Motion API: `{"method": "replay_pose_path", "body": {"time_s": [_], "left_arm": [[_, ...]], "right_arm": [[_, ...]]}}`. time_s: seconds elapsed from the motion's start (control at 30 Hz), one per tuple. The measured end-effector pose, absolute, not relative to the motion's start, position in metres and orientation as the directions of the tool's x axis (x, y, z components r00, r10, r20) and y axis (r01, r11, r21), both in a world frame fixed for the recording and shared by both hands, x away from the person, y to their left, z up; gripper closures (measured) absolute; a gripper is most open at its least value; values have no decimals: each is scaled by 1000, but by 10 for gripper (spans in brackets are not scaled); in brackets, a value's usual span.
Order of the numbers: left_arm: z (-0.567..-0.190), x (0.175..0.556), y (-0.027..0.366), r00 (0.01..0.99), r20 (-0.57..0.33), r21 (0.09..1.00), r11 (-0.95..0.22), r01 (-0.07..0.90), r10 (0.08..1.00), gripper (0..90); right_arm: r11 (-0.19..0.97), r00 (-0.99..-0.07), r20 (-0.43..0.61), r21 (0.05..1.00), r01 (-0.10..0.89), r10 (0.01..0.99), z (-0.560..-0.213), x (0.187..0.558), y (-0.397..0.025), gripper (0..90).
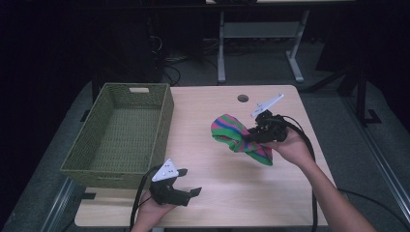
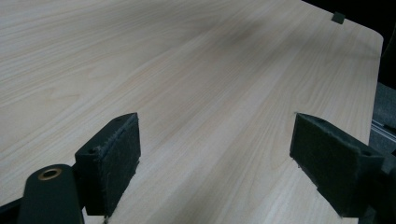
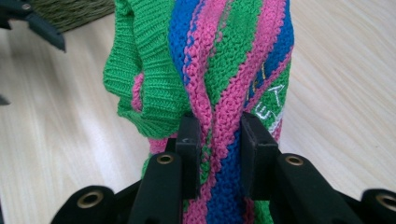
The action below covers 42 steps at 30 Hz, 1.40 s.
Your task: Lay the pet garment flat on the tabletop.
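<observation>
Wooden table [image 1: 227,179] bears an empty green basket [image 1: 121,133]; right gripper [image 3: 217,140] pinches striped knit cloth [image 3: 224,60], left gripper [image 2: 215,158] spread.

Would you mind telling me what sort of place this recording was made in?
Probably a lab or workshop set up for recording. A light wooden table stands on grey carpet, with another table's metal legs and loose cables behind. The surroundings are dark, and a woven green basket sits on the table.
</observation>
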<state>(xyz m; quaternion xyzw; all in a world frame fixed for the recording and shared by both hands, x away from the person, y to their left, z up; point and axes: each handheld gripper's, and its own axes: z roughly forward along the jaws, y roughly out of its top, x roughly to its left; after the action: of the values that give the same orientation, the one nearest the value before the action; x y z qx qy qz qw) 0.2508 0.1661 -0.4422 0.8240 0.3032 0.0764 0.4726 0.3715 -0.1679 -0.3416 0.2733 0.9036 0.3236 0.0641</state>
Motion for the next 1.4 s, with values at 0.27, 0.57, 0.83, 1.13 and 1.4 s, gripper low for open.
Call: {"method": "replay_pose_path", "body": {"time_s": [0.27,0.57,0.83,1.13,1.4], "left_arm": [[-442,250,165,806,-157,826,-372,424,571,159],[-442,251,168,802,-159,830,-362,425,575,159],[-441,250,169,801,-157,833,-358,421,577,159],[-441,250,168,801,-166,832,-354,428,576,159],[-441,250,169,798,-169,833,-349,429,578,159]], "right_arm": [[637,-846,74,624,453,528,-351,361,-172,715],[634,-852,80,632,445,518,-358,353,-172,712],[647,-864,80,629,431,497,-365,345,-166,710],[653,-868,87,623,430,489,-374,335,-160,707],[660,-868,112,605,445,483,-391,333,-156,700]]}}
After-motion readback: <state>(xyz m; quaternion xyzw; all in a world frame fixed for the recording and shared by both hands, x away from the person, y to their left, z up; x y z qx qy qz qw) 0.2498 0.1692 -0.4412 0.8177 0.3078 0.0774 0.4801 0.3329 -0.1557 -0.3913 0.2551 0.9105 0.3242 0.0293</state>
